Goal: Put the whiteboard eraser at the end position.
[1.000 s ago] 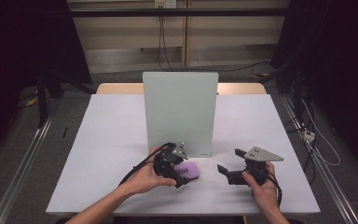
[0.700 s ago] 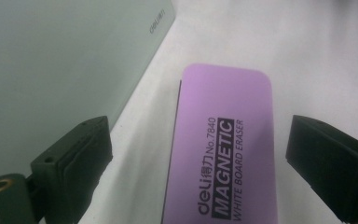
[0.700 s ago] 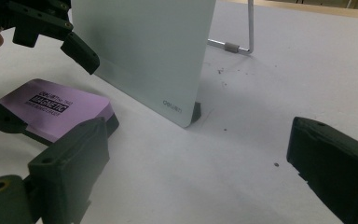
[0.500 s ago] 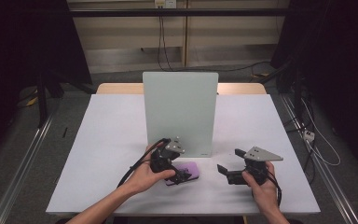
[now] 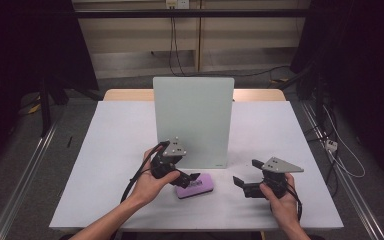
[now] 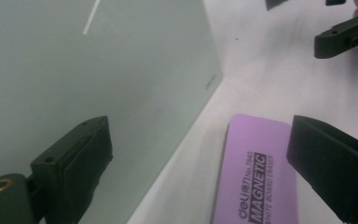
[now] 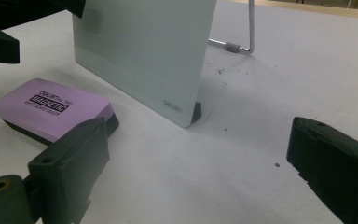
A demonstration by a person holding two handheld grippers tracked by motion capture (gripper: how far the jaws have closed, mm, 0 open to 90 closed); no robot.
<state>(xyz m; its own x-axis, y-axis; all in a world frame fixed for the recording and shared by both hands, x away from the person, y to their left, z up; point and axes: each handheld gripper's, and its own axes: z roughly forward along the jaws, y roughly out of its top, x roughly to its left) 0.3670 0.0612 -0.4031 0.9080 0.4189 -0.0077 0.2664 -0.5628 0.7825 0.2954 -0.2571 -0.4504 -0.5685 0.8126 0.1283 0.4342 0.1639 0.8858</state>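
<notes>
A purple magnetic whiteboard eraser (image 5: 201, 186) lies flat on the white table (image 5: 115, 145), in front of an upright pale-green whiteboard (image 5: 192, 120). My left gripper (image 5: 194, 177) hovers just above the eraser's left end. Its jaws have just been opening and stand open, with no pad touching the eraser. In the left gripper view the eraser (image 6: 254, 172) lies below the gap of that gripper (image 6: 200, 135), beside the board (image 6: 98, 60). My right gripper (image 5: 246, 173) stands open to the right, with nothing between its fingers. The right gripper view looks at the eraser (image 7: 51, 105) and the board (image 7: 144, 46).
The board leans on a metal wire stand (image 7: 242, 32) behind it. Small dark specks dot the table by the board's corner. A wooden table edge (image 5: 260, 94) runs behind the white surface, with dark floor and cables beyond.
The left gripper has lifted and drawn back to the left, off the eraser, and its jaws stand wider. The eraser stays on the table. The right gripper has not moved.
</notes>
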